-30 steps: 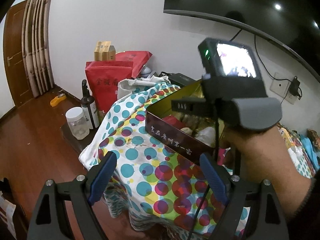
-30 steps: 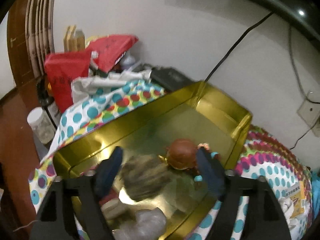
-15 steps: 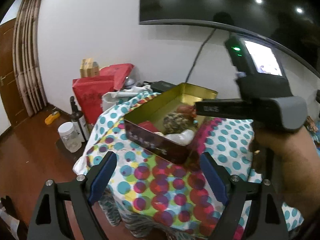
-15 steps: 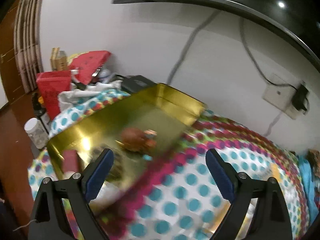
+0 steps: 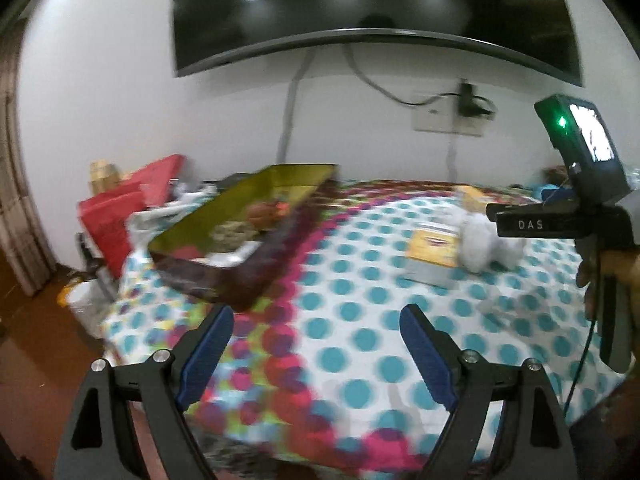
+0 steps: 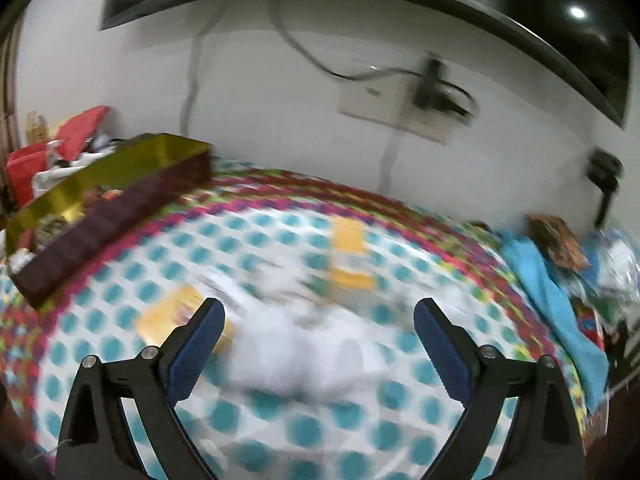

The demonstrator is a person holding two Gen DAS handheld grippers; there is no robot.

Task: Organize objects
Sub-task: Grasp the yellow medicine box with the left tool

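The open gold-lined rectangular tin with dark maroon walls (image 5: 240,240) sits at the far left of the polka-dot cloth surface (image 5: 360,340), near its left edge, and already holds several items: a brown rounded thing, a mottled lump and something pale, all too blurred to name. Part of the sorting looks done, yet more remains loose on the cloth: a yellow flat box (image 5: 432,248) with a soft white fluffy object (image 5: 480,244) just beside it, and a second yellow box (image 6: 348,256) farther back. The left tongs (image 5: 316,344) hang spread wide and empty above the near cloth, well apart from everything. The right tongs (image 6: 318,344) are likewise spread and empty, with the white fluffy object lying between and beyond their tips; whether they touch it cannot be told through the blur. Between tin and loose items lies a broad bare stretch of cloth, giving room to carry things leftward. The right side is tighter, where a blue cloth (image 6: 540,272) and clutter crowd the surface edge.
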